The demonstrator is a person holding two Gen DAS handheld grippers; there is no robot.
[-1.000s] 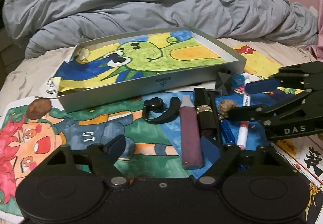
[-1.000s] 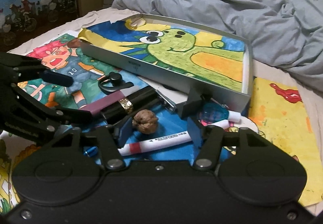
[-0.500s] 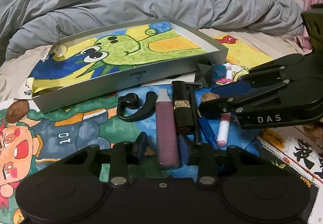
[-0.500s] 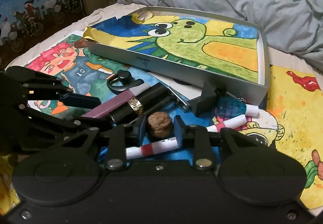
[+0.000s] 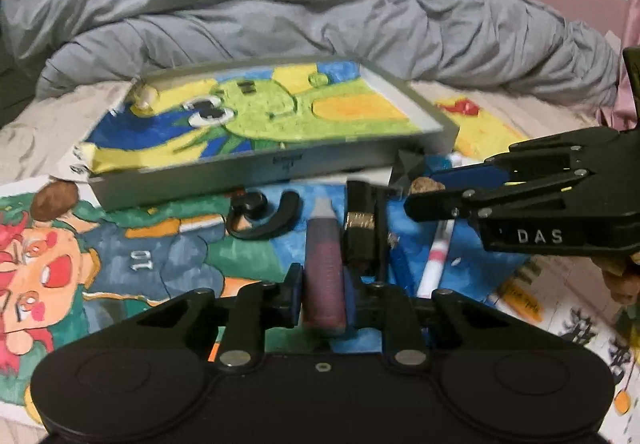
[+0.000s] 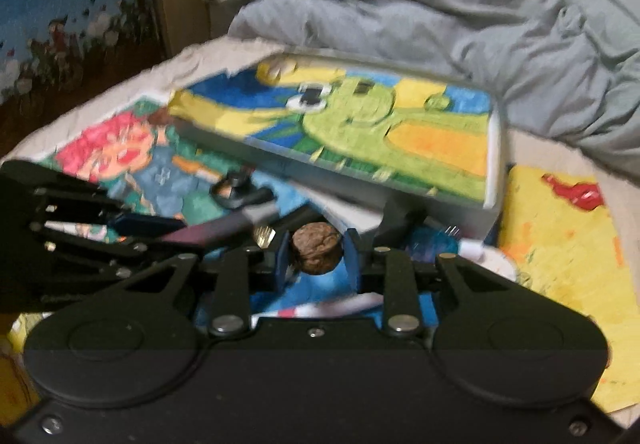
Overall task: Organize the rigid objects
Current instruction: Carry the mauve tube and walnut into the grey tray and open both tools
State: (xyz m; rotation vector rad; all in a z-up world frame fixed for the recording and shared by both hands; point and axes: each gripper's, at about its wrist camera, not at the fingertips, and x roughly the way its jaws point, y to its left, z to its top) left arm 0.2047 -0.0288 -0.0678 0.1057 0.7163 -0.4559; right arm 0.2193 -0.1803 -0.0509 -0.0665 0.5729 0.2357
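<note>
My left gripper is shut on a maroon stick, which points away from me toward the grey tray. My right gripper is shut on a brown walnut and holds it above the blue drawing. The right gripper also shows in the left wrist view, at the right, with the walnut at its tips. The left gripper and the stick show at the left of the right wrist view. The tray, lined with a green cartoon drawing, lies just beyond both grippers.
A black tube with a gold band, a black hook-shaped piece, a blue pen, a red-and-white marker, a black block and a second walnut lie on drawings. A grey duvet is heaped behind.
Both grippers closed: the left on the maroon stick, the right on the walnut. Both have lifted slightly and the tray looks closer.
</note>
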